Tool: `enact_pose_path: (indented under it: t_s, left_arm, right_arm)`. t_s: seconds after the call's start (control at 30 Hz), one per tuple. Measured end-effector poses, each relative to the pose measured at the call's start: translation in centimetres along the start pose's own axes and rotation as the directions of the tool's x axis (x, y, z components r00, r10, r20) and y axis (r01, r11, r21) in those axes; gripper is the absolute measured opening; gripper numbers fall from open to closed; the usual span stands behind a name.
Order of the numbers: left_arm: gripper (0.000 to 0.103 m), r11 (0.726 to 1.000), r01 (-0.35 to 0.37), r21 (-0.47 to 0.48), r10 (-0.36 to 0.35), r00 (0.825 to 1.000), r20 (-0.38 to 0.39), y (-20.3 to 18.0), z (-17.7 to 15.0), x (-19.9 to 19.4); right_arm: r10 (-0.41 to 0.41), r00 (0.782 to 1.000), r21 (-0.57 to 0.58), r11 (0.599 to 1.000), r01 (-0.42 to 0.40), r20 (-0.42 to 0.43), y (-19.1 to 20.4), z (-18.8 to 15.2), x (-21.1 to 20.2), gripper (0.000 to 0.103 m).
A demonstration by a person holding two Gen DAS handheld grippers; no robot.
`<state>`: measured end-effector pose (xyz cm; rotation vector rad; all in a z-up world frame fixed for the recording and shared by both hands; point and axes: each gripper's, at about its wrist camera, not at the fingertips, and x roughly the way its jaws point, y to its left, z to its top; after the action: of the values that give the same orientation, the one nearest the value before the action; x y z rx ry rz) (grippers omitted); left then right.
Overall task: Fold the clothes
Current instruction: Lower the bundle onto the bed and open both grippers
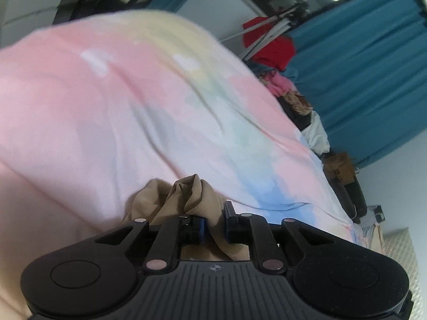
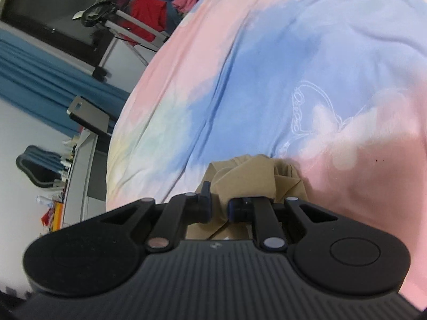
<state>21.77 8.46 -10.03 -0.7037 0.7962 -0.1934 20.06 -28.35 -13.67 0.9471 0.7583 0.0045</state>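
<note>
A tan garment (image 1: pixel 186 194) bunches up between the fingers of my left gripper (image 1: pixel 214 224), which is shut on it just above the pastel bedsheet (image 1: pixel 133 112). In the right wrist view another part of the tan garment (image 2: pixel 248 178) is pinched in my right gripper (image 2: pixel 219 206), also shut on the cloth. Folds of tan fabric rise past both sets of fingertips; the rest of the garment hangs out of sight below the grippers.
The bed is covered by a pink, blue and yellow sheet (image 2: pixel 267 66) with a white butterfly print (image 2: pixel 317 112). A pile of clothes (image 1: pixel 283 85) lies at the bed's far edge by a red garment (image 1: pixel 269 45) on a rack. Blue curtains (image 1: pixel 360 61) hang behind.
</note>
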Motion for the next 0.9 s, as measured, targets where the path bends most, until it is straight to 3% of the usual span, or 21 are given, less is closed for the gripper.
enact_pose_path:
  t_s: [0.07, 0.17, 0.23, 0.3, 0.37, 0.47, 0.73, 0.9]
  left_arm:
    - [0.027, 0.998, -0.002, 0.057, 0.001, 1.0, 0.021, -0.5, -0.3, -0.7]
    - [0.048, 0.991, -0.027, 0.133, 0.021, 0.999, 0.047, -1.9, -1.2, -1.8]
    - [0.062, 0.975, -0.073, 0.208, 0.06, 0.996, 0.068, -3.1, -1.7, -2.4]
    - [0.088, 0.951, -0.098, 0.292, 0.068, 0.991, 0.112, -4.3, -2.3, -3.1]
    - [0.095, 0.919, -0.125, 0.373, 0.068, 0.984, 0.163, -5.4, -2.9, -3.8]
    - [0.095, 0.891, -0.16, 0.426, 0.094, 0.981, 0.171, -5.8, -3.5, -3.5]
    - [0.094, 0.847, -0.229, 0.48, 0.211, 0.973, 0.092, -4.2, -4.6, 0.8]
    - [0.094, 0.833, -0.236, 0.501, 0.207, 0.972, 0.114, -4.5, -5.1, 0.3]
  right_arm:
    - [0.012, 1.0, -0.036, 0.999, -0.011, 0.005, 0.3, -0.1, -0.4, 0.016]
    - [0.039, 0.999, -0.112, 0.993, -0.038, 0.007, 1.1, -0.3, -1.0, 0.021]
    - [0.058, 0.998, -0.163, 0.985, -0.056, 0.007, 1.6, -0.4, -1.3, 0.033]
    - [0.087, 0.996, -0.228, 0.97, -0.08, 0.022, 2.4, -0.8, -1.7, 0.069]
    - [0.122, 0.992, -0.299, 0.949, -0.104, 0.042, 3.3, -1.3, -2.2, 0.077]
    - [0.137, 0.989, -0.4, 0.911, -0.103, 0.058, 4.4, -2.1, -2.1, 0.077]
    - [-0.056, 0.997, -0.588, 0.805, 0.079, 0.057, 4.7, -3.4, 2.7, 0.075]
    - [-0.051, 0.994, -0.606, 0.789, 0.098, 0.094, 4.9, -4.5, 0.7, 0.075]
